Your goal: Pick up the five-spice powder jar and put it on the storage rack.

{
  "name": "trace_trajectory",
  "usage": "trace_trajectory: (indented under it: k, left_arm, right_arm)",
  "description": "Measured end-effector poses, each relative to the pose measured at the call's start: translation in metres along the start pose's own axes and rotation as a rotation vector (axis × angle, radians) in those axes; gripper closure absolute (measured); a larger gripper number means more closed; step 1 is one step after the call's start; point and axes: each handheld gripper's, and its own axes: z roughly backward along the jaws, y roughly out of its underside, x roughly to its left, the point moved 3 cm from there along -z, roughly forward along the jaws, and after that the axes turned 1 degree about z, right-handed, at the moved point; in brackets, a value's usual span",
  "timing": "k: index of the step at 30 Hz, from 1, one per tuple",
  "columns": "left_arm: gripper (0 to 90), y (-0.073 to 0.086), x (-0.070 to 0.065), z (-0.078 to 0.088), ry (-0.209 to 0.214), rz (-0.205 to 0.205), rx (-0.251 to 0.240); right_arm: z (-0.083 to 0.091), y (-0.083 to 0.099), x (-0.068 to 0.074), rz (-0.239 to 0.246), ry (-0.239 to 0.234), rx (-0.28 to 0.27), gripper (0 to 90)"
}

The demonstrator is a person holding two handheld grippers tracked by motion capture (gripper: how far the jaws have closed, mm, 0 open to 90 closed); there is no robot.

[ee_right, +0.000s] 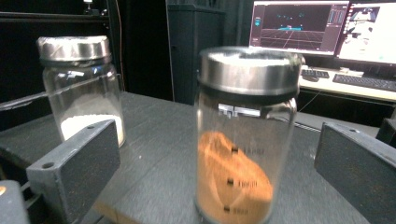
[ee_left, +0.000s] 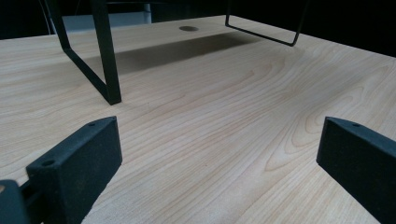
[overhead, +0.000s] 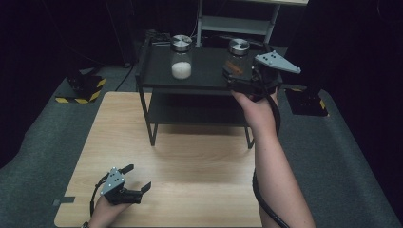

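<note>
Glass jar [ee_right: 243, 140] with a brushed steel lid (orange-brown powder heaped in its bottom) is standing on the black shelf [overhead: 209, 71], sitting between the right tool's [overhead: 237, 75] wide-open jaws, untouched. Left tool [overhead: 138, 178] is resting open on the wooden bench [overhead: 190, 180].

glass jar [ee_right: 243, 140] — steel lid on, orange powder inside, upright on black shelf [overhead: 209, 76].

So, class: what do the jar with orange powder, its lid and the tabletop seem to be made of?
Jar with orange powder: clear glass, probably; the powder shows through and the wall glints.
Lid: brushed metal by its look, silvery with a dull sheen.
Tabletop: pale wood or wood-look laminate, matte, with visible grain.
</note>
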Motion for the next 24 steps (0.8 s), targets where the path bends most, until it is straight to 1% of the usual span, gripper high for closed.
trace_trajectory:
  k: [1,3,6,8,14,15,17,18,19,20,23,24]
  left_arm:
    - [0.2,0.002,0.0,0.0,-0.001,0.012,-0.007]
    - [0.3,0.002,0.0,0.001,0.0,0.015,-0.004]
    - [0.2,0.001,0.001,0.0,0.001,0.004,-0.004]
    - [0.3,0.001,0.001,0.0,-0.001,0.005,-0.002]
    - [0.2,0.001,0.0,0.0,0.003,-0.002,-0.003]
    - [0.2,0.001,0.0,0.0,0.004,-0.006,-0.001]
    - [0.2,0.002,0.0,0.0,0.006,0.003,-0.01]
    - [0.2,0.002,0.0,0.0,0.006,0.003,-0.01]
    - [0.2,0.002,0.0,0.001,0.006,-0.001,-0.008]
    - [0.2,0.002,0.0,0.001,0.006,-0.001,-0.008]
    - [0.2,0.002,0.001,0.0,0.005,0.003,-0.011]
    - [0.2,0.002,0.001,0.0,0.006,0.005,-0.012]
  right_arm:
    - [0.003,0.005,-0.001,-0.007,-0.01,-0.006,0.0]
    - [0.007,0.012,-0.001,-0.01,-0.02,-0.006,0.0]
    - [0.013,0.024,-0.001,-0.005,-0.037,-0.002,0.0]
    - [0.016,0.032,0.001,0.01,-0.039,-0.001,0.0]
    - [0.028,0.057,0.003,0.017,-0.054,0.002,0.0]
    - [0.03,0.059,0.003,0.021,-0.053,0.003,0.0]
    - [0.034,0.067,0.004,0.02,-0.055,0.006,0.0]
    - [0.034,0.067,0.004,0.02,-0.055,0.006,0.0]
    - [0.039,0.073,0.005,0.024,-0.057,0.008,0.0]
    - [0.039,0.073,0.005,0.024,-0.057,0.008,0.0]
    - [0.047,0.087,0.007,0.029,-0.072,0.011,0.0]
    - [0.047,0.087,0.007,0.029,-0.072,0.011,0.0]
